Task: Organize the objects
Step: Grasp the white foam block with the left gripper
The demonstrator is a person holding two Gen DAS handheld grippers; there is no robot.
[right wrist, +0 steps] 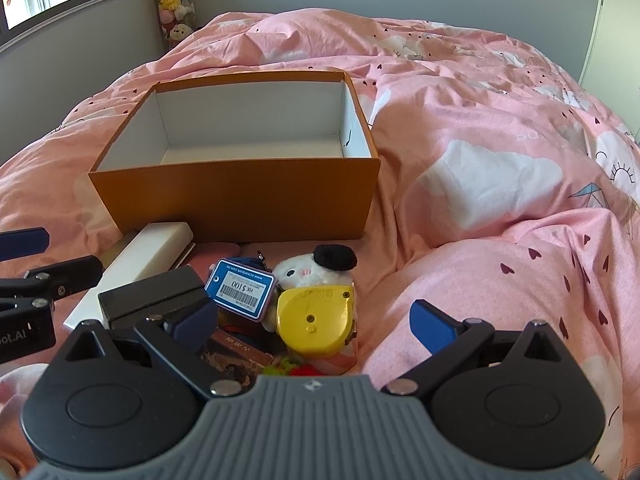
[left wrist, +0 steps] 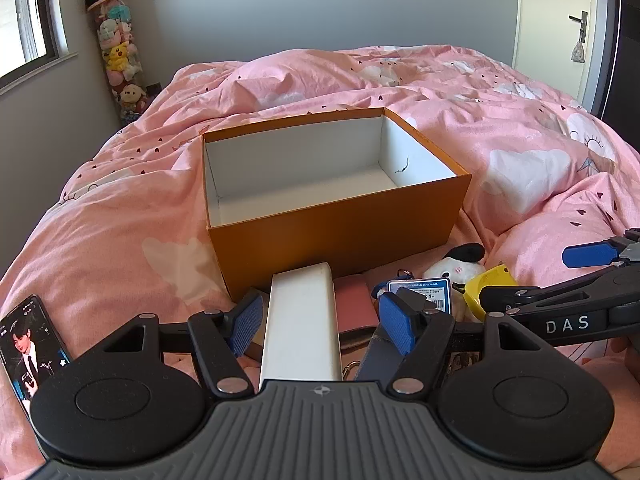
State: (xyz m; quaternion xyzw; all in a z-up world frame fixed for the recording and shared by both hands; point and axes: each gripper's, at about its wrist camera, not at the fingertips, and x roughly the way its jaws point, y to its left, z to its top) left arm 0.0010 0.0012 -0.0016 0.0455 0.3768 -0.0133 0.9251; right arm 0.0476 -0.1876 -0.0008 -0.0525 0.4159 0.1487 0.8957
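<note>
Centrally, long white box (left wrist: 301, 324) between the gaping left hand-held gripper (left wrist: 320, 322) pads; right hand-held gripper (right wrist: 316, 326) wide, empty.

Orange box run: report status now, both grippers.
Left gripper open, fingers straddling white case. Right gripper open over yellow tape measure. Orange box empty. Black box crowds right's left finger.
</note>
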